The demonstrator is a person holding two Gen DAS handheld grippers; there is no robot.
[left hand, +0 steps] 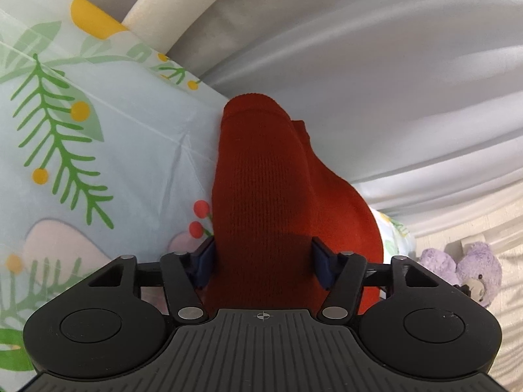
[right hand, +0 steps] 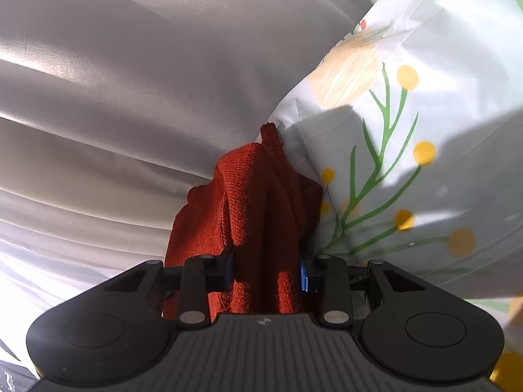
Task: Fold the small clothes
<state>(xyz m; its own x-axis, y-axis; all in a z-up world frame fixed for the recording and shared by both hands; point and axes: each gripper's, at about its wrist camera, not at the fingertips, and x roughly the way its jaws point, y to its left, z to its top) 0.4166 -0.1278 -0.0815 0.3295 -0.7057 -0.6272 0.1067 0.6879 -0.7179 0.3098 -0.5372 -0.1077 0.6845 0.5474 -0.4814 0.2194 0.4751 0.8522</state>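
Both grippers, left gripper (left hand: 263,263) and right gripper (right hand: 267,269), have fingers clamped on a red knit garment (left hand: 261,196) lifted above the floral surface (left hand: 108,163) at nine o'clock; next, it likely needs laying flat.

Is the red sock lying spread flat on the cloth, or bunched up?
Bunched. The red sock hangs in thick folds between both claws, left claw and right claw, beside the flowered cloth.

Looked forward along each gripper's fingers, left wrist and right wrist alike, very close on the red knit garment (left hand: 261,196) (right hand: 258,215); shared also the floral cloth (left hand: 124,150) (right hand: 425,163) and grey curtain (left hand: 376,65) (right hand: 130,81).
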